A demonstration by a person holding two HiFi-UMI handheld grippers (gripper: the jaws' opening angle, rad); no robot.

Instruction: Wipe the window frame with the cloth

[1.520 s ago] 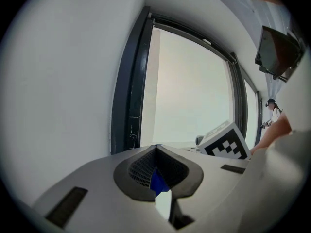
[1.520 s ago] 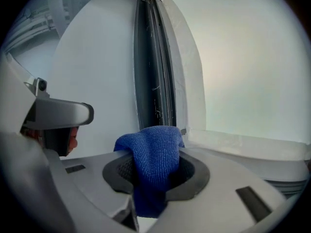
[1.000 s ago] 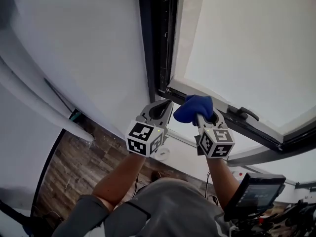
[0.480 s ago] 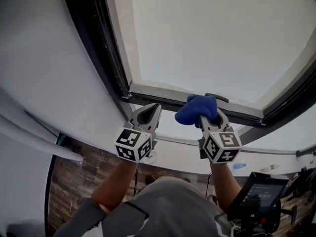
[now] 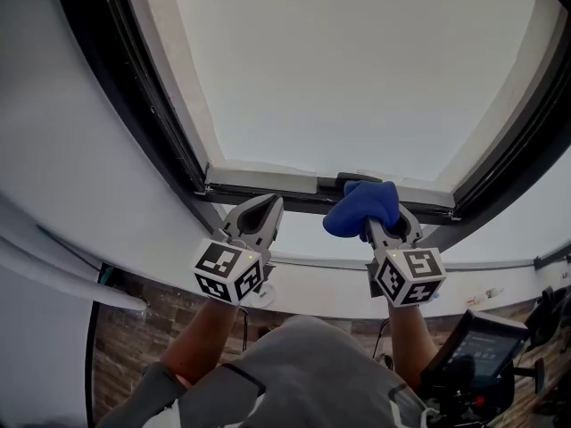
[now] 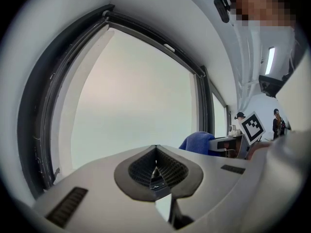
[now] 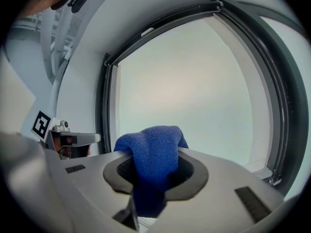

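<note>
My right gripper (image 5: 391, 226) is clamped on the bunched blue knitted cloth (image 5: 361, 206), which I hold by the bottom edge of the dark metal window frame (image 5: 125, 78). I can't tell if it touches, so I judge most of the wiping is left. Only its own view shows my left gripper (image 6: 155, 154) closed on nothing.

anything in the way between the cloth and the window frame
Nothing visible is. The right gripper holds the blue cloth up by the window frame's lower rail, with no object between them. The left gripper is shut and empty, off to the side.
</note>
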